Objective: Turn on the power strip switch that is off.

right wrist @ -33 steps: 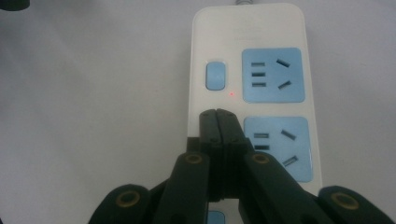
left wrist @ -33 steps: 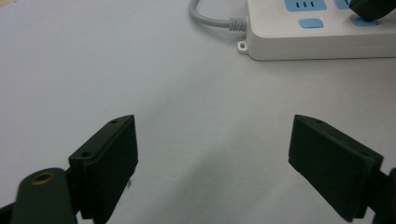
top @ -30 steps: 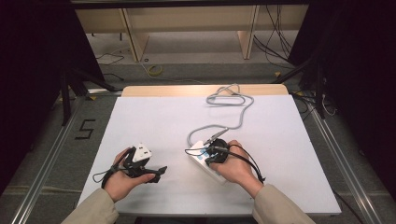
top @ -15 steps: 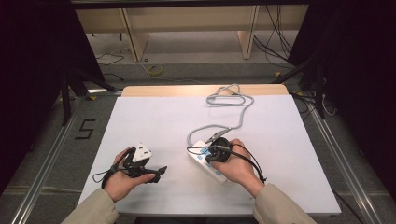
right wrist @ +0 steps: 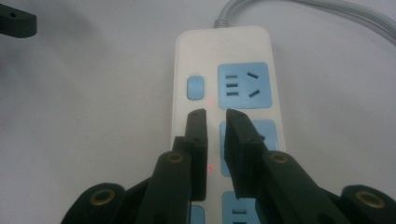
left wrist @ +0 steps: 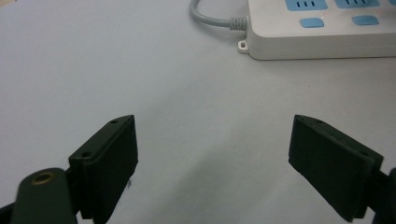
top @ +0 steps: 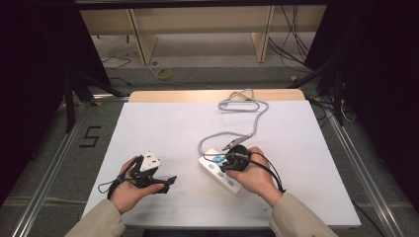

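Strip (right wrist: pixel 224 93) runs lengthwise straight ahead under my right tool (right wrist: pixel 215 114), jaws nearly closed; left tool (left wrist: pixel 212 140) wide, farther off.

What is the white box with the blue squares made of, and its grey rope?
The power strip looks like hard plastic: a smooth, slightly glossy white shell with rounded moulded edges, and matte blue socket faces and buttons. Its cable looks like grey rubbery or vinyl sheathing, since it bends in loose loops and has a ribbed sleeve where it enters the strip. The right hand-held gripper hovers over it, jaws nearly together.

white table (top: pixel 163 123), power strip (top: pixel 223 174) on it
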The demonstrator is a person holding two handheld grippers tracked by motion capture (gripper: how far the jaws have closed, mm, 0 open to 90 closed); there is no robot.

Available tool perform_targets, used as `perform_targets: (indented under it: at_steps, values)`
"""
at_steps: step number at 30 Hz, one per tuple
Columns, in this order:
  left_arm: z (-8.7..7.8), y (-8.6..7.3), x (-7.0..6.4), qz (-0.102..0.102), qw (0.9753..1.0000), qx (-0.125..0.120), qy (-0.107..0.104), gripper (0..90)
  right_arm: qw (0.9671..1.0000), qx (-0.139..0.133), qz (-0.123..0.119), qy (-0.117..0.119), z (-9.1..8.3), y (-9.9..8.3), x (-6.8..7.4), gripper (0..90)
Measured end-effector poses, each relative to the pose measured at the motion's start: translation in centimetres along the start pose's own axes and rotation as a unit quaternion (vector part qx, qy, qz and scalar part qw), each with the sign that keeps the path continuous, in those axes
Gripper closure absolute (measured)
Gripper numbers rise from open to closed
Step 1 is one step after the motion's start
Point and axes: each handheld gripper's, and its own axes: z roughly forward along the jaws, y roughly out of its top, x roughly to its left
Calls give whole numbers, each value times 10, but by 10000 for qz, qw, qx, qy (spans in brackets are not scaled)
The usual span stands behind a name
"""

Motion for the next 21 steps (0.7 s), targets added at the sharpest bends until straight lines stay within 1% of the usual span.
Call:
perform_targets:
  at_steps: [1,6,7,8,11,14,21]
  values:
    - [0,0,0,-3,10000,-2,-1,154,10000,-18,-18,8,-1,0,-1,789]
    - [0,0,0,4,10000,11,0,153,9999,-120,45,7,-5,-3,-3,765]
    - [0,0,0,7,10000,25,-5,154,9999,-137,90,14,-6,-3,-3,760]
    - [0,0,0,8,10000,17,0,154,9998,-170,63,24,-7,-4,-5,752]
    - [0,0,0,5,10000,16,0,154,9996,-246,108,54,-11,-6,-7,728]
    - [0,0,0,6,10000,14,1,154,9993,-327,156,12,-15,-8,-11,718]
    - [0,-1,0,2,10000,17,9,154,9985,-482,276,-5,-22,-13,-17,683]
